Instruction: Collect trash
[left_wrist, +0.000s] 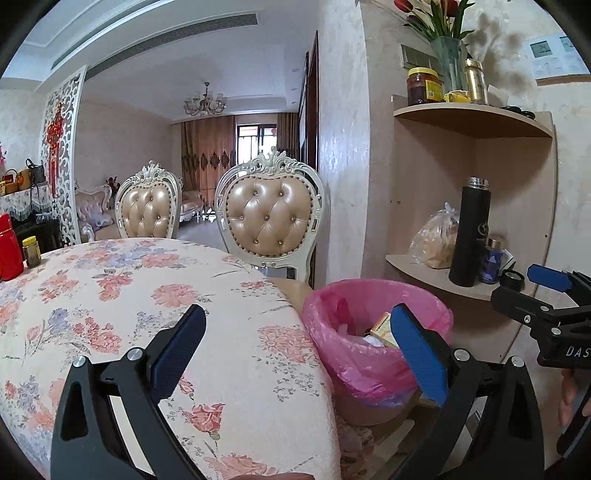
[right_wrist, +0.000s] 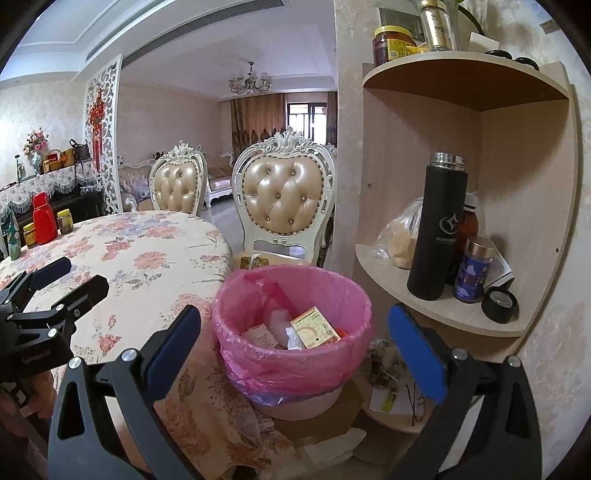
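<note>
A small bin lined with a pink bag (right_wrist: 258, 358) stands on a seat beside the table, right in front of my right gripper (right_wrist: 295, 350). Inside lie a yellow-and-white carton (right_wrist: 314, 328), a white tissue (right_wrist: 293, 338) and a small printed card (right_wrist: 258, 336). My right gripper is open and holds nothing. My left gripper (left_wrist: 299, 350) is open too and empty, hovering over the table edge with the bin (left_wrist: 354, 365) just to its right. Each gripper shows in the other's view: the left gripper (right_wrist: 86, 271) over the cloth, the right gripper (left_wrist: 513, 283) by the shelf.
A floral tablecloth (left_wrist: 147, 295) covers the round table; a red bottle (right_wrist: 44, 219) and small jars stand at its far left. Two padded chairs (right_wrist: 284, 199) sit behind. A corner shelf (right_wrist: 443, 314) on the right holds a black flask (right_wrist: 437, 229), jars and a bagged item.
</note>
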